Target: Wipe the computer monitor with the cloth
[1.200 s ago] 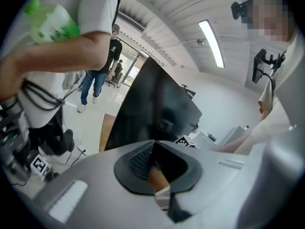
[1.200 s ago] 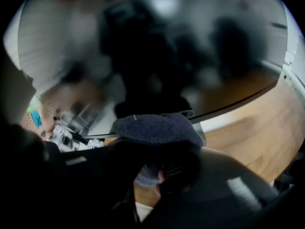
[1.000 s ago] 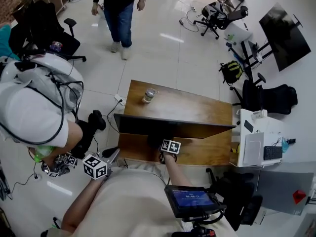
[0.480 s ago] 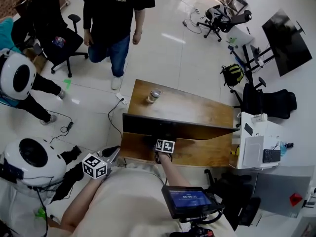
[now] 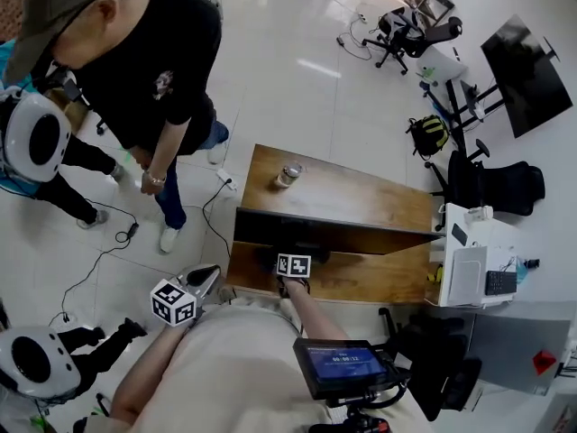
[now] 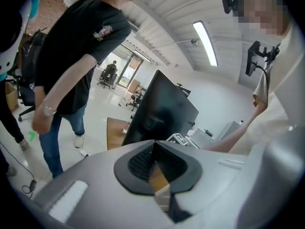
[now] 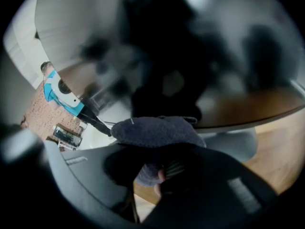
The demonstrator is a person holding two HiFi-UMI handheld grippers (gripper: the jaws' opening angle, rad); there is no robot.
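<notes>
Head view first: you're standing at the wooden bench [image 5: 361,197] with the computer monitor [image 5: 315,231] upright along its near side, seen from above as a dark band. Your right claw [image 5: 292,276] is reaching in at the screen face, left of the middle, its marker cube just in front of the panel. Your left claw [image 5: 205,277] hangs off the bench's left corner, clear of the monitor. A glass jar [image 5: 289,174] sits on the far left of the bench behind the screen, and a person in a black shirt [image 5: 153,61] stands on the floor to the left. Left gripper view now: your left claw is clenched, pads meeting at the tips with nothing between them, and the monitor rises dark and tilted just beyond it, with the person in black off to the left. Right gripper view: your right claw is clamped on the cloth [image 7: 157,132], a dark grey-blue bunch that bulges out past the jaws. The glossy screen fills the picture behind it, blurred, and the cloth sits low on the panel near the pale stand base [image 7: 231,142]; you can't tell from here whether it's actually touching the glass.
</notes>
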